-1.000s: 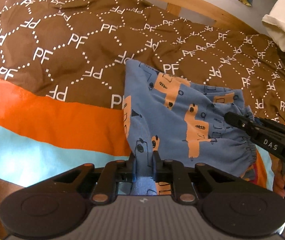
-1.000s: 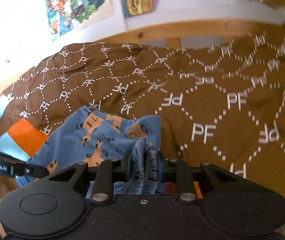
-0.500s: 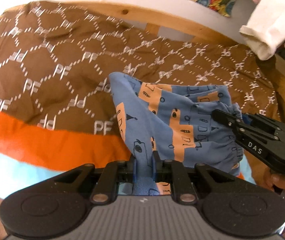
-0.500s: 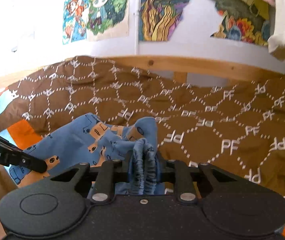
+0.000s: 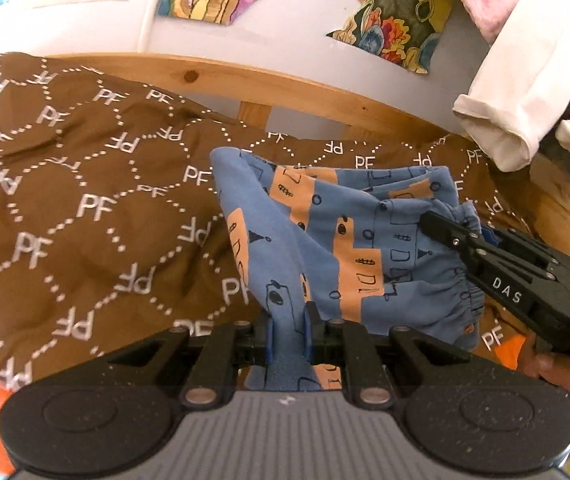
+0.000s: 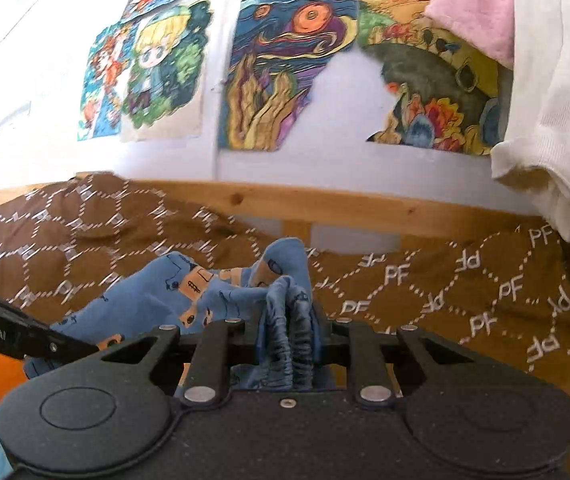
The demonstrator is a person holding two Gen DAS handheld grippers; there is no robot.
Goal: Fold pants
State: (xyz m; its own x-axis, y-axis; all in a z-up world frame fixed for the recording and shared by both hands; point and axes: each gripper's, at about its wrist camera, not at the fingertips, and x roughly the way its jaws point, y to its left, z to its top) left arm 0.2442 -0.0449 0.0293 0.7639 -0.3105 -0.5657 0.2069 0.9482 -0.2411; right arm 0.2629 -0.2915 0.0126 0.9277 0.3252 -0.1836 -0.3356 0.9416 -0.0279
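- Left gripper [image 5: 288,334]: jaws narrow, clamped on a blue fold of the pants [image 5: 337,240] near the bottom edge of its own view.
- Right gripper [image 6: 289,334]: jaws narrow, clamped on the gathered elastic waistband [image 6: 287,320], which bunches between the fingers.
- Right gripper, from the left view [image 5: 451,236]: black, marked "DAS", entering from the right, tip buried in the waistband ruffle; part of a hand [image 5: 553,368] shows below it.
- Left gripper, from the right view [image 6: 69,346]: black finger entering from the left, against the blue cloth.
- Pants: blue with orange blocks and black line drawings, slung between the two grippers above the bedspread [image 5: 85,220].
- Bedspread: brown, white "PF" lattice; orange patch at the lower left.
- Bed rail [image 6: 325,208]: pale wood, behind the bedspread.
- Wall: white, with coloured drawings [image 6: 281,68].
- White garment [image 6: 553,120]: hanging at the upper right, pink cloth [image 6: 481,8] beside it.
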